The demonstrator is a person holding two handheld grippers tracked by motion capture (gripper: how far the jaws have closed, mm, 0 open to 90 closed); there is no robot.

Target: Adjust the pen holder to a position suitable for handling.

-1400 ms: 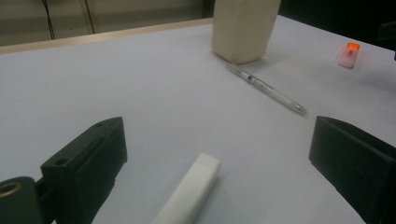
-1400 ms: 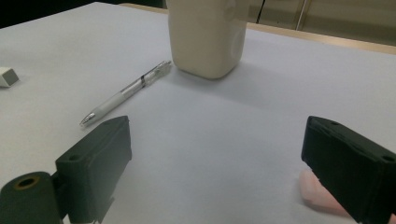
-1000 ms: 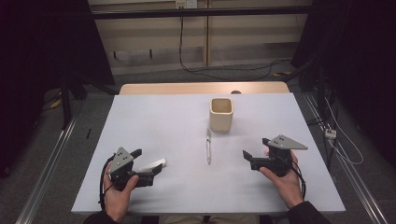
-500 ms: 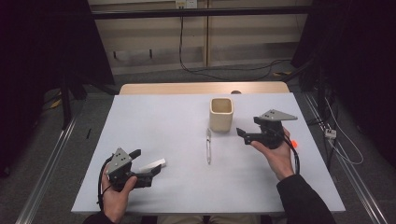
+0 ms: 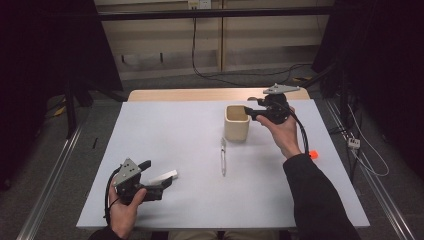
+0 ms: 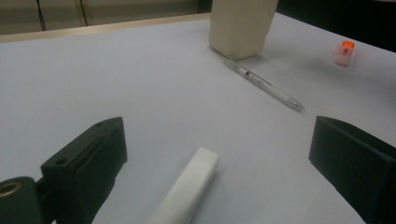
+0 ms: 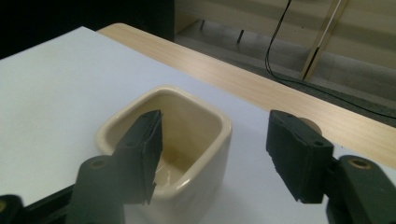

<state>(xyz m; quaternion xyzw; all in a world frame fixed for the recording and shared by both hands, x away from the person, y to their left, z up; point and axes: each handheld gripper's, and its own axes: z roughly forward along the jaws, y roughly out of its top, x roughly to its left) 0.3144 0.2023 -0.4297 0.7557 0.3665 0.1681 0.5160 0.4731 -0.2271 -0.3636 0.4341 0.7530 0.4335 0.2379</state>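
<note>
A cream square cup (image 5: 235,125) stands upright at the table's middle back, its inside showing in the right gripper view (image 7: 180,140). My right gripper (image 5: 250,112) hovers at its right rim. It is open, and its jaws have just been closing. One jaw is over the cup's opening, the other outside its wall, and neither pad touches it (image 7: 215,128). A clear pen (image 5: 223,157) lies in front of the cup (image 6: 264,84). My left gripper (image 5: 156,175) rests open at the front left, with a white block (image 6: 187,189) lying loose between its jaws.
The white table (image 5: 175,130) has a wooden strip (image 5: 200,94) along its far edge. A small orange item (image 5: 313,154) lies near the right edge behind my right forearm. Cables run over the floor beyond the table.
My right gripper has travelled from the front right up and away to the cup's rim, and its jaws stand narrower. The left gripper and white block have stayed put.
</note>
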